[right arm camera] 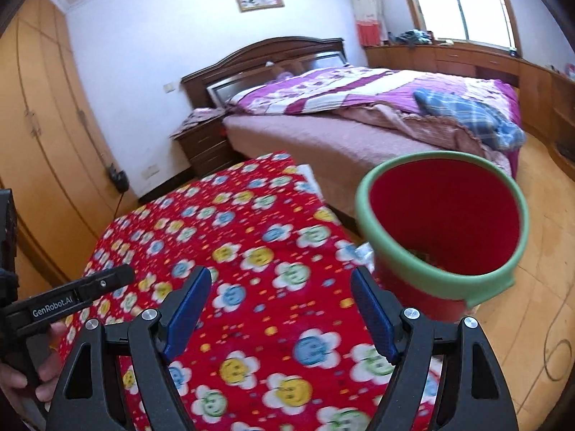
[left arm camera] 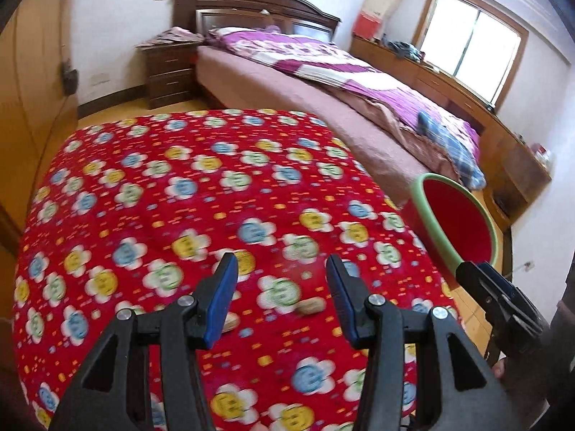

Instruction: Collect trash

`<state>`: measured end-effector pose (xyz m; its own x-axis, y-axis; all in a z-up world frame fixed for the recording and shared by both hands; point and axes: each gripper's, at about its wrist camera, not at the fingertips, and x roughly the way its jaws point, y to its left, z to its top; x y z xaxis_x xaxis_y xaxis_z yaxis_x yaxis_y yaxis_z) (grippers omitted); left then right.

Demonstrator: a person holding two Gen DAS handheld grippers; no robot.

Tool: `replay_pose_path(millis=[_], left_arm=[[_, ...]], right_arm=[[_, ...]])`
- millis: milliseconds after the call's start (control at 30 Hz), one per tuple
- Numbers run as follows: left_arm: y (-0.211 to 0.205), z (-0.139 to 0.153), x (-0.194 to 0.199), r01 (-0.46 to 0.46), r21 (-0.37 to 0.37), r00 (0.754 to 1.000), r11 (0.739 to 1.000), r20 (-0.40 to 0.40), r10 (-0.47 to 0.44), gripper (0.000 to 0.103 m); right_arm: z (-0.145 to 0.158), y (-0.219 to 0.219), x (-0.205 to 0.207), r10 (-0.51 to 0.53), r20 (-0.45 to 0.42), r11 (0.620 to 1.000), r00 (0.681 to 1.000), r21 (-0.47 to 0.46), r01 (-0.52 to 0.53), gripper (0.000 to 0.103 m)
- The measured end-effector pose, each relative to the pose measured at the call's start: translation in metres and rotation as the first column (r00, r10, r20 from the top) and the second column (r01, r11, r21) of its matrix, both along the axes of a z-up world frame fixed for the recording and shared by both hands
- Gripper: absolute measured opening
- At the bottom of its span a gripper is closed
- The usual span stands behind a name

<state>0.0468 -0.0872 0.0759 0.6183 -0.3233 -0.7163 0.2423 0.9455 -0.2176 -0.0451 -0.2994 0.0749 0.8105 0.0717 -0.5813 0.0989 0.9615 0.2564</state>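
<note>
Left gripper (left arm camera: 282, 296): nearest the lens, blue pads parted, nothing between them
Right gripper (right arm camera: 280, 310): jaws wide and empty, just beside the bin
Trash: two peanuts on the cloth; one (left arm camera: 311, 305) lies between the left fingers' line, the other (left arm camera: 230, 322) is half hidden by the left pad
Bin (right arm camera: 440, 230): off the table's right edge, bits already inside
Step, as I judge: pick a peanut
How: lower straight over the shell, close gently, since soft cloth may bunch
Textures: fleecy red cloth (left arm camera: 187, 194) with smiley flowers; ridged tan shells; smooth red bin, green rim
</note>
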Motion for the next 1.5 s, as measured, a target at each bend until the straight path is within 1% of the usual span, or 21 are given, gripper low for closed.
replay_pose_path(millis=[200,300,467,667,800,933,1067,1200,1500], left_arm=[[0.033,-0.009,-0.010,-0.075,-0.007,0.997,0.997,0.007,0.075,0.051],[0.044,-0.014,-0.014,-0.105,-0.005,0.994,0.994,0.017,0.105,0.051],[0.056,-0.022,-0.022,-0.141,0.023,0.990,0.990,0.033,0.140,0.051],[0.063,-0.027,-0.034,-0.189,0.063,0.980,0.980,0.081,0.184,0.051],[0.064,-0.028,-0.038,-0.196,0.050,0.978,0.979,0.083,0.191,0.051],[0.064,-0.026,-0.042,-0.214,0.075,0.973,0.974,0.109,0.205,0.051],[0.063,-0.025,-0.042,-0.211,0.063,0.974,0.975,0.102,0.204,0.051],[0.061,-0.025,-0.043,-0.214,0.079,0.972,0.974,0.111,0.205,0.051],[0.059,-0.022,-0.044,-0.217,0.087,0.970,0.972,0.131,0.205,0.051]], right_arm=[[-0.011,0.030,-0.002,0.041,-0.006,0.999,0.999,-0.010,-0.041,0.081],[-0.013,0.041,-0.005,0.047,0.011,0.998,0.999,-0.039,-0.047,0.081],[-0.015,0.053,-0.012,0.046,0.040,0.997,0.998,-0.062,-0.043,0.081],[-0.021,0.060,-0.018,0.044,0.032,0.995,0.999,-0.095,-0.041,0.081],[-0.021,0.064,-0.023,0.049,0.040,0.994,0.998,-0.104,-0.045,0.081],[-0.019,0.066,-0.024,0.055,0.046,0.992,0.997,-0.113,-0.049,0.081],[-0.020,0.065,-0.024,0.055,0.046,0.993,0.997,-0.108,-0.050,0.081],[-0.021,0.063,-0.024,0.063,0.041,0.994,0.997,-0.088,-0.059,0.081],[-0.021,0.063,-0.025,0.066,0.044,0.994,0.997,-0.088,-0.062,0.081]])
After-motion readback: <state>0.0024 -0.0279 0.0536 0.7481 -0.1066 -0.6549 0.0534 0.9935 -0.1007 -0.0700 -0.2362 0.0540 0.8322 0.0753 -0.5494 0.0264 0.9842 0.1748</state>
